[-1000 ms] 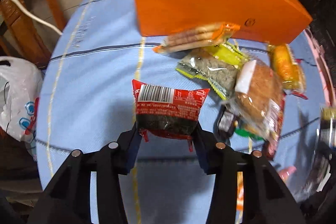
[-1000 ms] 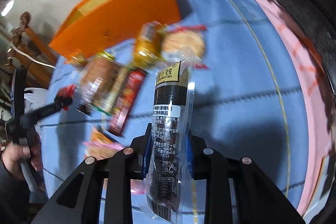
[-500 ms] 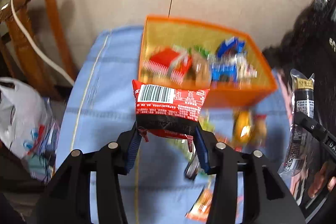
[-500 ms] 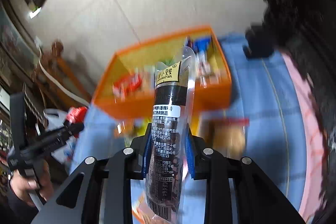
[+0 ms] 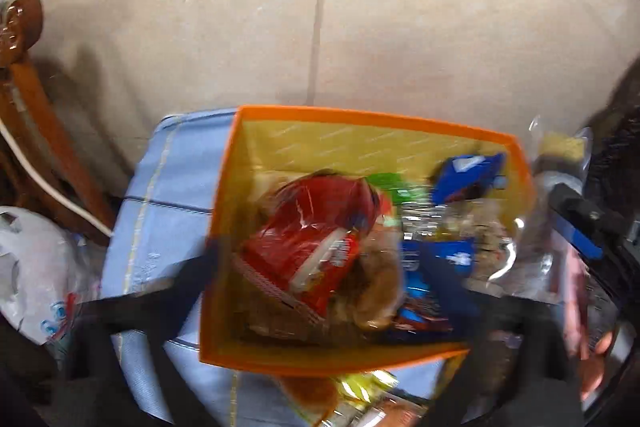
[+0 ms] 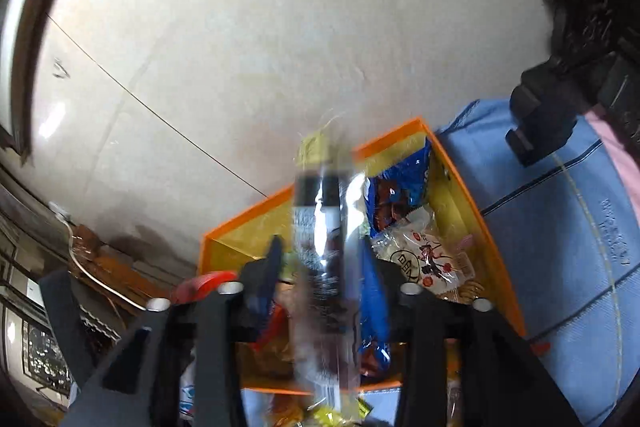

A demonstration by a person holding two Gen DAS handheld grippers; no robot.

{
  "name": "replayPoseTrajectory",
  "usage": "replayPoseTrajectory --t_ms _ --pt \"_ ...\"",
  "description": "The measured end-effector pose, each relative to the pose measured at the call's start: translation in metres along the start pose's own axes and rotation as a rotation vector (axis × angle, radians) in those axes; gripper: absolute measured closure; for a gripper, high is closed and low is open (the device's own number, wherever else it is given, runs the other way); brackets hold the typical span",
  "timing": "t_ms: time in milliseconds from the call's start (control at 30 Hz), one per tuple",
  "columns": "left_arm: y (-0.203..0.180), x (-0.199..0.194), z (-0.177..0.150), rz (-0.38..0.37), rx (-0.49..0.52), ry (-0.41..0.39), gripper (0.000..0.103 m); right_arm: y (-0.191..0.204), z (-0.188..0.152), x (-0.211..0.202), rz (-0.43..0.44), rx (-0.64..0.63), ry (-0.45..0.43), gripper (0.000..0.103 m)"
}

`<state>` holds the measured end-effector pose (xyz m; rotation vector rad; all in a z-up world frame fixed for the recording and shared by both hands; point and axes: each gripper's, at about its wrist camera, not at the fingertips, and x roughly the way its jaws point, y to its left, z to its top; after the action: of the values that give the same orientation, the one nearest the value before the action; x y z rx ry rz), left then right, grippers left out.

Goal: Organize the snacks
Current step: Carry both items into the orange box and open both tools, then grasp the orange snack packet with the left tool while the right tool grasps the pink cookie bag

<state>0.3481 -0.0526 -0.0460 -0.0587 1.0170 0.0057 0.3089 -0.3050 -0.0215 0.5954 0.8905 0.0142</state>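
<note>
An orange bin (image 5: 400, 123) with a yellow lining stands on the blue tablecloth (image 5: 160, 187) and holds several snack packets. My left gripper (image 5: 320, 267) is over the bin; its fingers are motion-blurred and spread wide, and the red packet (image 5: 308, 247) lies in the bin between them. My right gripper (image 6: 320, 267) is above the bin (image 6: 464, 187), jaws parted around the long black sausage pack (image 6: 320, 227), which is blurred. That pack also shows in the left wrist view (image 5: 560, 163).
More loose snacks (image 5: 360, 387) lie on the cloth in front of the bin. A wooden chair (image 5: 36, 99) and a white plastic bag (image 5: 36, 267) are at the left. A beige wall is behind the table.
Both grippers have risen from the table to above the bin. The left jaws have spread and the red packet has left them. The right jaws have widened around the black pack.
</note>
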Motion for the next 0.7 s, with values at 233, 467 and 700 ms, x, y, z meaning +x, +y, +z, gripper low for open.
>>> replayPoseTrajectory --t_ms 233,467,700 --pt "0.006 -0.01 -0.033 0.022 0.067 0.033 0.004 -0.016 -0.04 -0.027 -0.025 -0.077 -0.003 0.023" --pt "0.011 -0.038 -0.118 -0.013 0.159 0.11 0.004 -0.061 -0.128 -0.071 -0.163 -0.168 0.081 0.011" --pt "0.017 -0.039 -0.203 0.009 0.183 0.224 0.004 -0.092 -0.211 -0.09 -0.234 -0.219 0.194 0.011"
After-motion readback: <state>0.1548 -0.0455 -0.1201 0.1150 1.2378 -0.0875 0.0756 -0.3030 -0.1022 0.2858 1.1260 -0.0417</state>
